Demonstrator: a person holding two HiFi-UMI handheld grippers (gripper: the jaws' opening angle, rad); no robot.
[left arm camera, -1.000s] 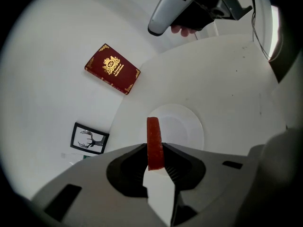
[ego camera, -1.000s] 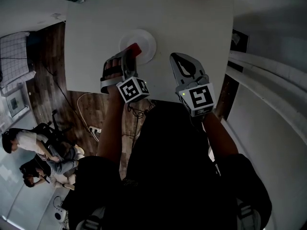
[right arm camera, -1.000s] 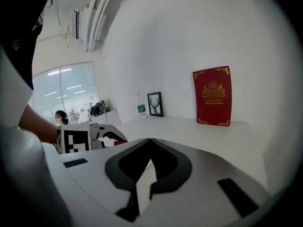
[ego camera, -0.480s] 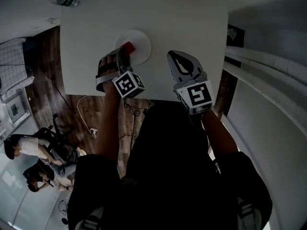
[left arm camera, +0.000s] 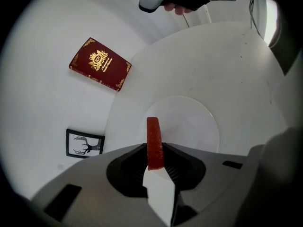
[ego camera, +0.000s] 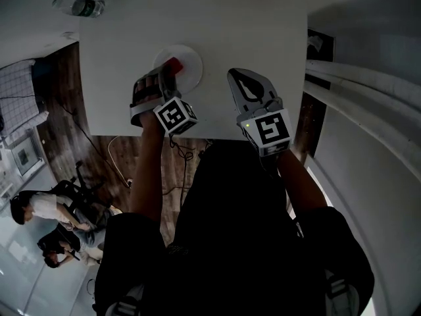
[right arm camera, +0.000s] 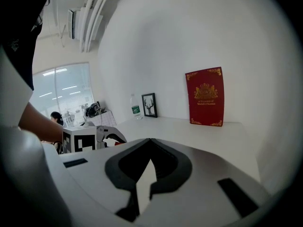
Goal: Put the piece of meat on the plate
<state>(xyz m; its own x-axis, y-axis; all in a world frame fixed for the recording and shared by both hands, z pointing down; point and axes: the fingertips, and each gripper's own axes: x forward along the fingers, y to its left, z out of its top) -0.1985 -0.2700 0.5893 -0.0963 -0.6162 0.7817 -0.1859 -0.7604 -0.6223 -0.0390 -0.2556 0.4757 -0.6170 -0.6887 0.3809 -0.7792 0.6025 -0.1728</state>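
One slice of red meat [left arm camera: 154, 141] stands on edge, pinched between the jaws of the left hand-held gripper [left arm camera: 154, 161], with its long axis running straight out along them. Just beyond and below it, the round white plate [left arm camera: 191, 122] lies on the tabletop [left arm camera: 236, 65]. The slice hangs over the plate's near part, so I judge that a short move forward and down would set it there. The right hand-held gripper [right arm camera: 149, 145], clenched on nothing, sits off to the side, farther from the plate.
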